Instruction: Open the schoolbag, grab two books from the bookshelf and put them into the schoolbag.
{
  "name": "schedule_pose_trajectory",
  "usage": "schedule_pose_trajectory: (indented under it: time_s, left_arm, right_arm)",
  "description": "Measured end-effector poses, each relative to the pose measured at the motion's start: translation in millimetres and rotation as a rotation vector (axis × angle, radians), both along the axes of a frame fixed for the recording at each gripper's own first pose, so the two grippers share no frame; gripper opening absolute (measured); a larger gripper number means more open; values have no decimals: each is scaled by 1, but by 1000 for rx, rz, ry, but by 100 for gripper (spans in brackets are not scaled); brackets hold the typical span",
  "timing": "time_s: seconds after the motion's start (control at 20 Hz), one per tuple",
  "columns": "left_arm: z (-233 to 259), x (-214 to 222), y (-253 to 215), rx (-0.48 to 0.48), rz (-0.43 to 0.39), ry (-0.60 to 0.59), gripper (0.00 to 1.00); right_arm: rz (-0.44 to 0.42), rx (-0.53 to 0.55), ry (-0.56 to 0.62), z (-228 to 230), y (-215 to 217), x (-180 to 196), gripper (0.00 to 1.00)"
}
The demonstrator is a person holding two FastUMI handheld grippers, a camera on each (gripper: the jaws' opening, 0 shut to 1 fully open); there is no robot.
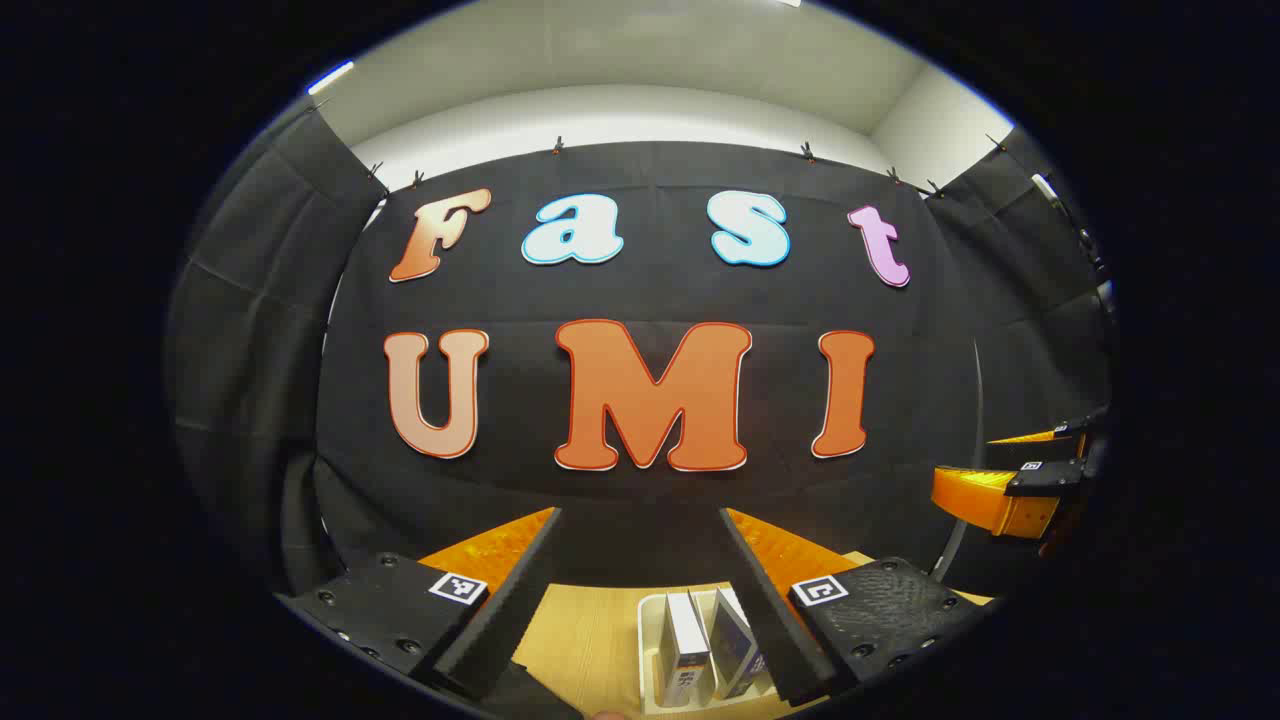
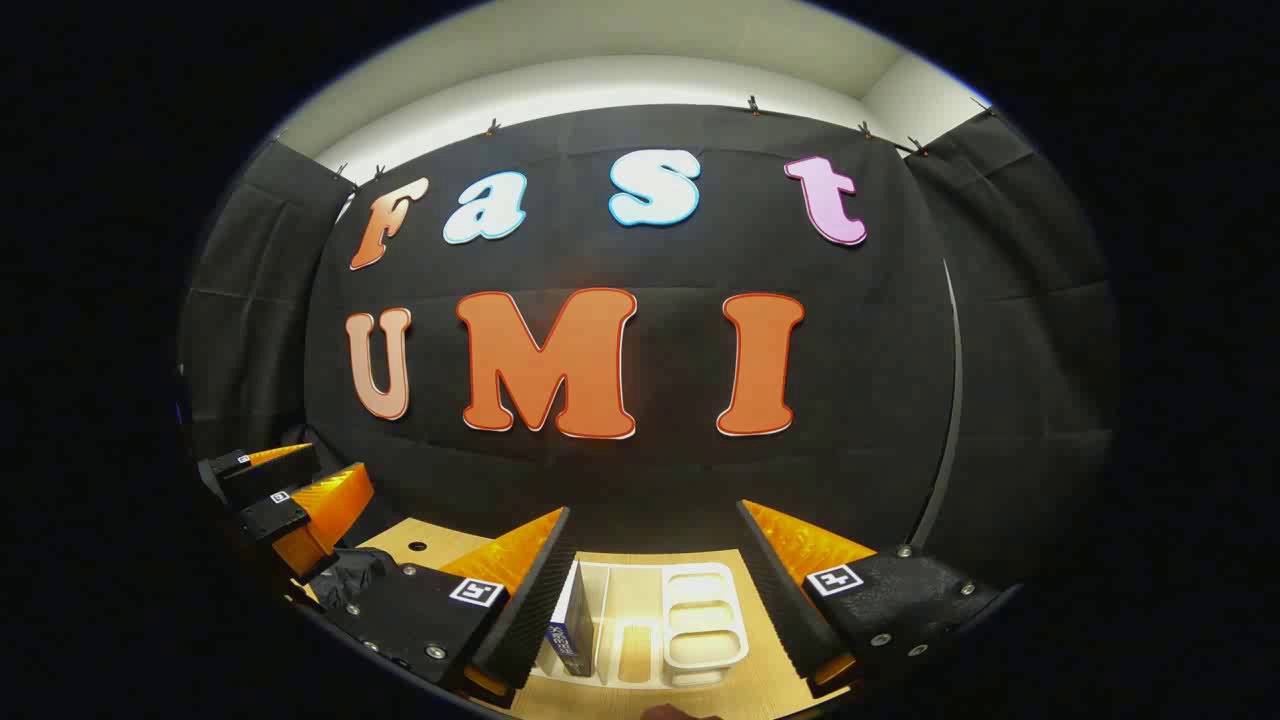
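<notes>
Both the left gripper point(image 1: 640, 590) and the right gripper point(image 2: 655, 590) hover wide open and empty above the bookshelf point(image 2: 700, 620), its books point(image 1: 690, 640) ungrabbed, so nearly everything seems left.

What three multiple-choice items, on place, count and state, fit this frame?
1. Where do the upright books stand?
A. in the white slotted rack on the wooden table
B. flat on the floor
C. inside a bag

2. How many books show in the rack in the left gripper view?
A. five
B. two
C. none

3. How stands the left gripper?
A. shut on a book
B. shut on a pen
C. open

Answers: 1 A, the books sit in the rack's slots; 2 B, two stand side by side; 3 C, its fingers are spread apart with nothing between them.
</notes>
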State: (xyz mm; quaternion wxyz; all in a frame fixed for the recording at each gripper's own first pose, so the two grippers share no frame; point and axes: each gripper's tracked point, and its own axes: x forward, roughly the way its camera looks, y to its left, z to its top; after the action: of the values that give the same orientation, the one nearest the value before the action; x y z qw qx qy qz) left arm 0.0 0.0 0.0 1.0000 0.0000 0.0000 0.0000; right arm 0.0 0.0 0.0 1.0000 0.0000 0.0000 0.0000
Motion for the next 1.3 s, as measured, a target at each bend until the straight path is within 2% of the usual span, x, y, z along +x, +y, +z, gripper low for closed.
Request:
schedule_pose_trajectory:
  time_s: [0.3,0.65,1.3]
  left_arm:
    - [-5,-3,-24,48,-18,3,94]
    - [-5,1,-22,47,-13,-3,94]
    - [-1,9,-13,70,31,-29,94]
  right_arm:
    - [-15,7,15,-6,-6,-8,94]
    - [-31,2,10,-5,-9,-7,94]
    - [-6,5,12,-6,-2,12,94]
